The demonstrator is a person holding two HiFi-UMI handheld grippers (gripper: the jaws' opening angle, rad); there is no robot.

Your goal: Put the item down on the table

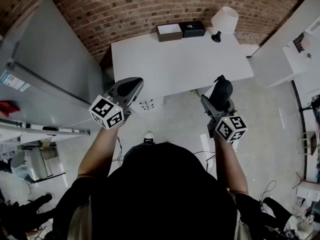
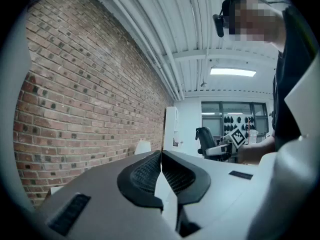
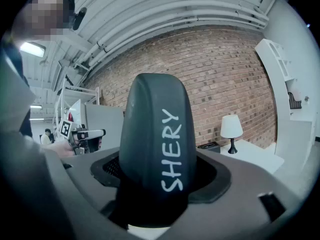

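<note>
The item (image 3: 157, 144) is a dark, rounded, case-like object with "SHERY" in white letters. It stands upright between the jaws of my right gripper (image 3: 160, 171), which is shut on it. In the head view the right gripper (image 1: 220, 95) holds the item (image 1: 222, 88) in the air just off the front right edge of the white table (image 1: 175, 64). My left gripper (image 1: 131, 86) hovers at the table's front left edge. Its pads (image 2: 150, 171) meet at the tips with nothing between them.
At the back of the table stand a white lamp (image 1: 224, 21) and two flat boxes, one white-topped (image 1: 170, 31) and one black (image 1: 192, 29). A brick wall (image 1: 150, 9) runs behind. A large grey cabinet (image 1: 45, 69) stands at the left and white shelving (image 1: 280, 54) at the right.
</note>
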